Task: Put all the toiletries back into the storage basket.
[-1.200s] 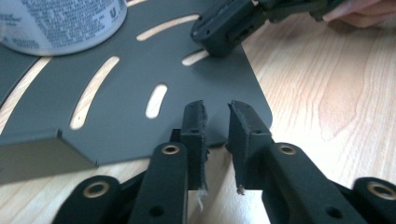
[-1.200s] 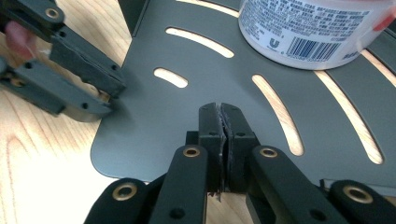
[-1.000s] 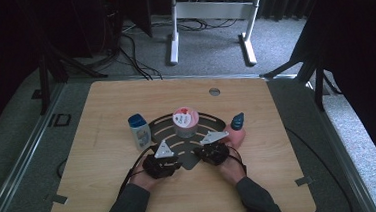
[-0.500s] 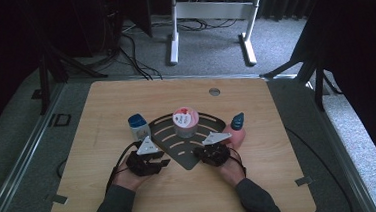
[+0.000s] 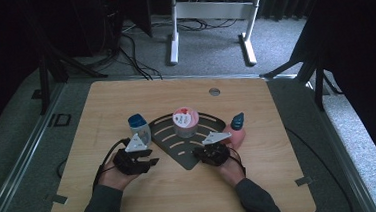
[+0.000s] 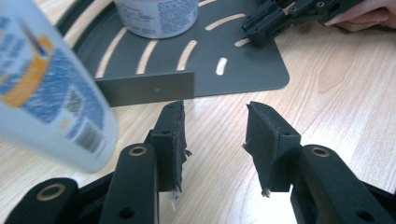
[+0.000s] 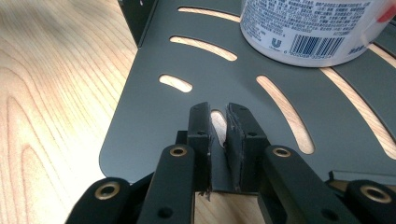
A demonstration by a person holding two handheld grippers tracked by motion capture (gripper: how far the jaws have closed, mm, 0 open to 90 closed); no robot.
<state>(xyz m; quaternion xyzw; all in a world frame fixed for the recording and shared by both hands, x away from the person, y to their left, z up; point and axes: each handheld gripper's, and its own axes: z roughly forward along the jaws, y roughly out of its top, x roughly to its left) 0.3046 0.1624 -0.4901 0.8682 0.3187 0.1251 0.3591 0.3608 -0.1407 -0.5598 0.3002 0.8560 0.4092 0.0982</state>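
A dark slotted fan-shaped plate (image 5: 168, 140) lies mid-table with a white tub (image 5: 185, 121) with a pink lid on it. Left of the plate stands a white bottle (image 5: 139, 129) with a blue cap. My left gripper (image 5: 147, 161) is open over bare wood just in front of that bottle, which looms blurred at the left (image 6: 51, 88) of its jaws (image 6: 215, 126). My right gripper (image 5: 207, 152) hovers low over the plate's near tip; its jaws (image 7: 218, 123) are shut to a thin slit above a slot, with the tub (image 7: 313, 28) ahead.
A pink bottle (image 5: 237, 130) with a dark blue cap stands at the plate's right edge, just beyond my right hand. The plate has an upright side flange (image 6: 144, 88) facing my left gripper. A round grommet hole (image 5: 214, 91) sits near the table's far edge.
My left gripper has drawn away from the plate's near tip to the left and now sits in front of the blue-capped bottle. The right gripper has stayed at the tip.
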